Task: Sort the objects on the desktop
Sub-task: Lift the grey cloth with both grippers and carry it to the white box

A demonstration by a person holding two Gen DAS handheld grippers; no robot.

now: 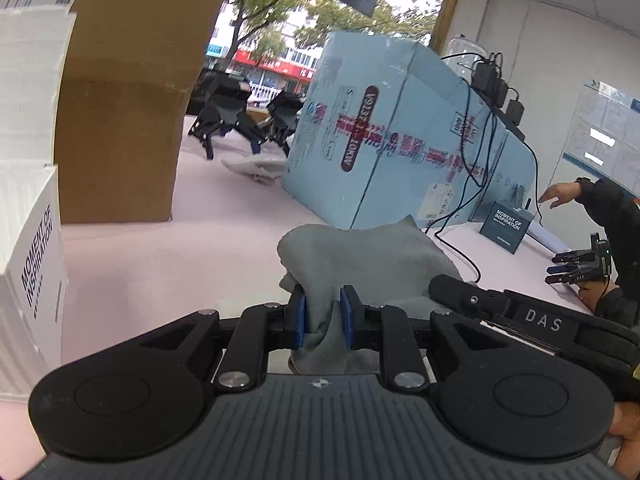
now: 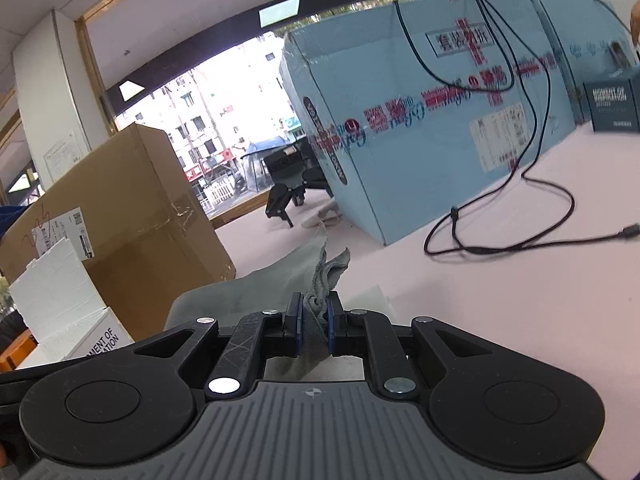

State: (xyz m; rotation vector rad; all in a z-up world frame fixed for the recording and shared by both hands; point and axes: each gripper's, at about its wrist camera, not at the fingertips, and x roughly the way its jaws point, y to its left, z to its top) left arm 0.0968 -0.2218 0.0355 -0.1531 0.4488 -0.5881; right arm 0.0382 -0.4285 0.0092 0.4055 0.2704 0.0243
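A grey cloth (image 1: 360, 256) sits low in the centre of both views, over the pink table (image 1: 200, 248). The left gripper (image 1: 323, 316) pinches one fold, the right gripper (image 2: 314, 322) another. A blue box (image 1: 400, 136) stands behind, upper centre.

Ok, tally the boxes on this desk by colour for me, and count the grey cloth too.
Light blue cartons: 2, side by side
Brown cardboard box: 1
White "Moment of Inspiration" box: 1
Dark "Moment of Inspiration" box: 1
Grey cloth: 1, pinched by both the left gripper and the right gripper
Total: 6
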